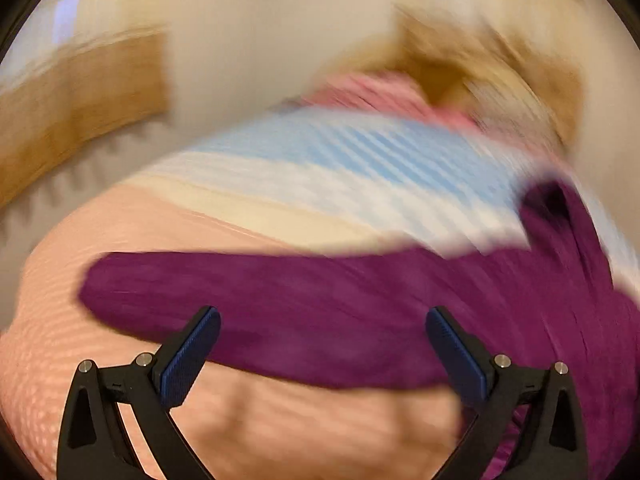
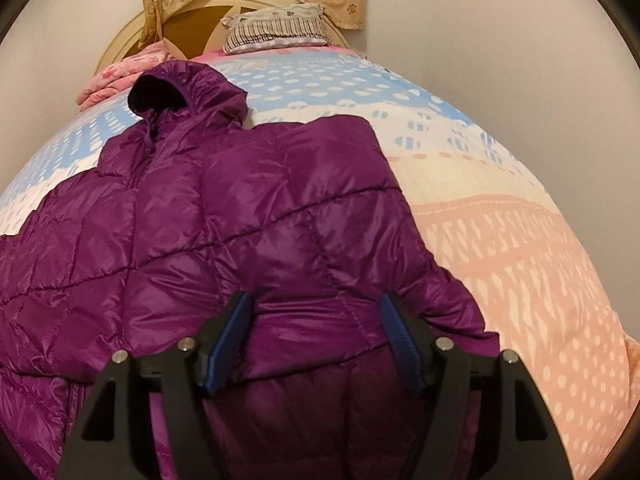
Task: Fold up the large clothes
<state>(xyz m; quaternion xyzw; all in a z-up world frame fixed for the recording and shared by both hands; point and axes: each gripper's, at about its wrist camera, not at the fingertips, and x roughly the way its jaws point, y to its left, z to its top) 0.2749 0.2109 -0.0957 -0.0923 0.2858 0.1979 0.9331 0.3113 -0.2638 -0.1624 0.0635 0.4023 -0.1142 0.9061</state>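
Bed (image 2: 520,240) w/ headboard (image 2: 200,16) against wall; purple jacket (image 2: 240,208) left of bare pink bedding. Both grippers' fingers spread: left gripper (image 1: 322,320), right gripper (image 2: 316,308).

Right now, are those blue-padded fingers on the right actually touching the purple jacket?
Touching. In the right wrist view the right gripper has its fingers spread around a puffed fold of the purple jacket, and the fabric bulges against both pads.
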